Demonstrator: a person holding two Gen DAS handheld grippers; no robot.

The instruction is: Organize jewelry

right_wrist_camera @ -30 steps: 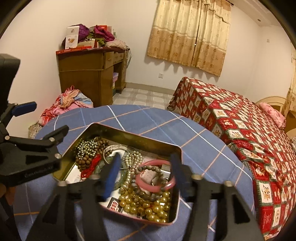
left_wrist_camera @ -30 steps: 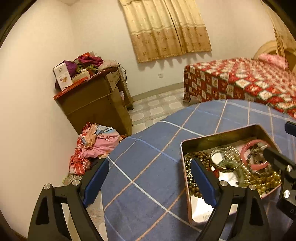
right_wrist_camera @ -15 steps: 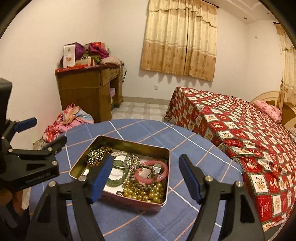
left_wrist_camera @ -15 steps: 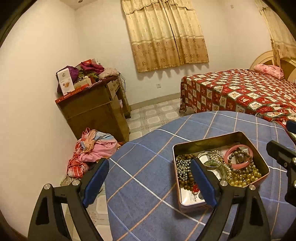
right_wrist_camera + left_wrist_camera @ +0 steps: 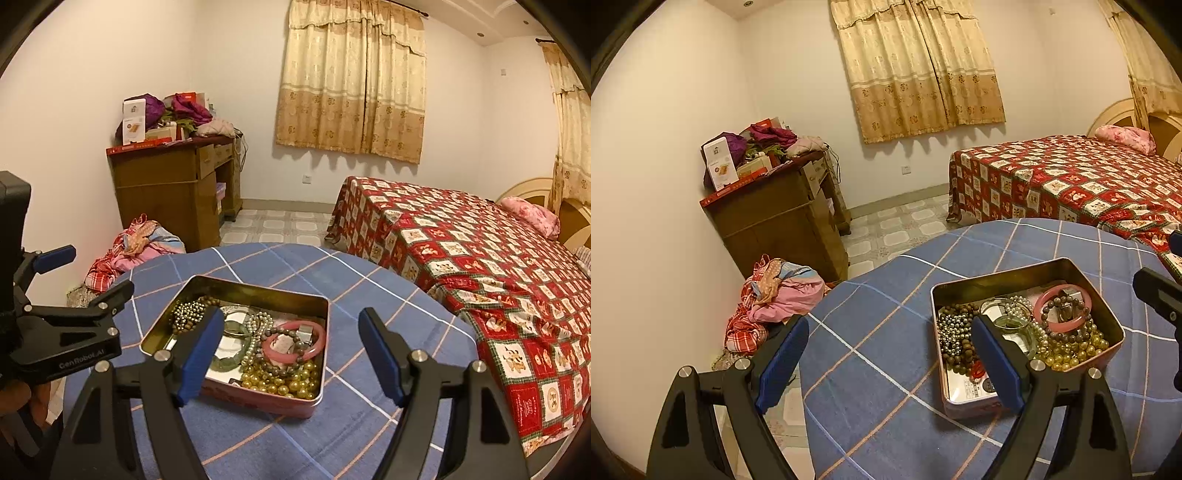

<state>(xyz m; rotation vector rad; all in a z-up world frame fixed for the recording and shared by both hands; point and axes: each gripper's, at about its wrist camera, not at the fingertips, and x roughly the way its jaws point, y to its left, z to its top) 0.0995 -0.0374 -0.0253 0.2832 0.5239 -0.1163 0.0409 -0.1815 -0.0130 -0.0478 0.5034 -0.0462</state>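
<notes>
Both tools pulled back | tin (image 5: 236,397) open, full of tangled beads, bangles

Jewelry tin (image 5: 155,334) between spread tongs (image 5: 291,354) (empty)

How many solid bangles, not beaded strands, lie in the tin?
2. A pink bangle lies at the tin's right end, ringed by brown beads; a green bangle lies near the middle, partly behind the right gripper's finger. Beads may hide more.
</notes>
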